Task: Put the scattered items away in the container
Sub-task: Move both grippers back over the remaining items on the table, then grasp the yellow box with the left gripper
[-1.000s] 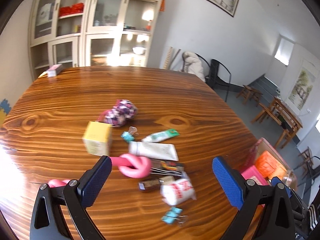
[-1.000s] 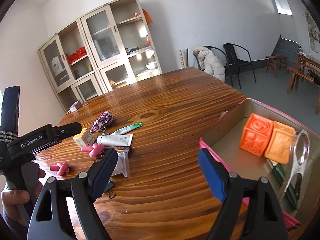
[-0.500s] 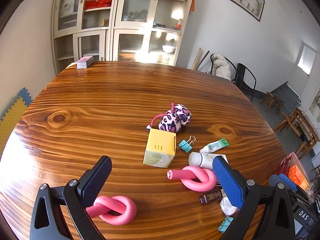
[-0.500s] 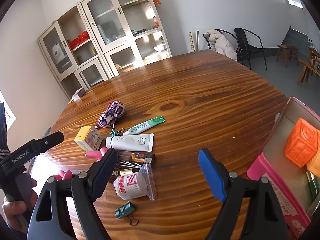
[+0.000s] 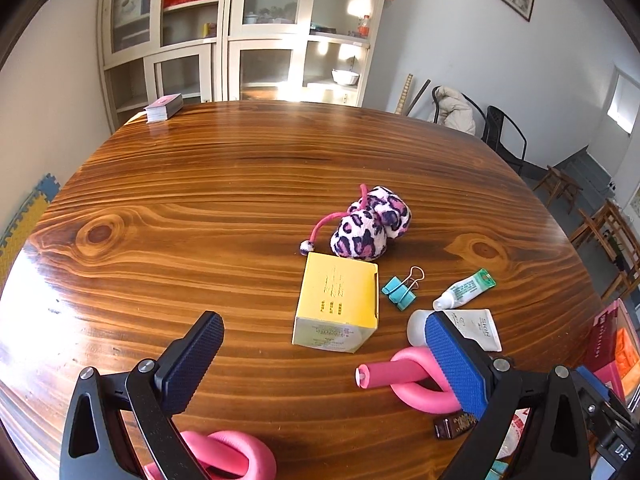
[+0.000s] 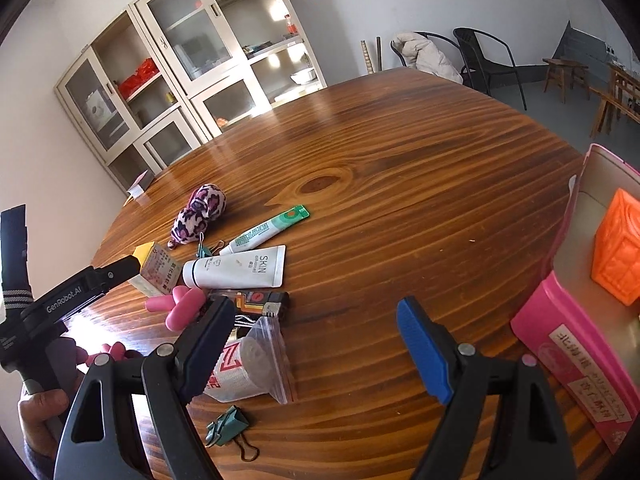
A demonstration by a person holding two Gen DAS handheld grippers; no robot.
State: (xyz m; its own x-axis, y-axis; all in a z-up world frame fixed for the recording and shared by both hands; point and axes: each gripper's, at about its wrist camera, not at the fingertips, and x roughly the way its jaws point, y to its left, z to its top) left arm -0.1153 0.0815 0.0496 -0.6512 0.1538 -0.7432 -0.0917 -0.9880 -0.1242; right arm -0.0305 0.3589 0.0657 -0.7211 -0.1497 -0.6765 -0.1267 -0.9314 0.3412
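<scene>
Scattered items lie on a round wooden table [image 5: 200, 208]. My left gripper [image 5: 324, 356] is open and empty above the table. Just beyond it sits a yellow box [image 5: 338, 308]. A knotted pink foam roller [image 5: 404, 380] lies by its right finger, and a second one [image 5: 232, 456] lies under its left finger. My right gripper [image 6: 316, 336] is open and empty, with a zip bag [image 6: 252, 364] beside its left finger. The pink container [image 6: 576, 344] at the right holds an orange cube [image 6: 618, 252].
A leopard plush [image 5: 368, 224], blue binder clip [image 5: 400, 292], green tube [image 6: 272, 230], white tube [image 6: 236, 268], black lighter [image 6: 260, 300] and green binder clip [image 6: 226, 426] lie about. A hand [image 6: 38, 408] holds the left gripper's handle. Card stack [image 5: 164, 106] at far edge.
Both grippers have sunk closer to the table. The left view swung left, from the cluster to the yellow box. The right view swung from the container to the items. Both stayed open.
</scene>
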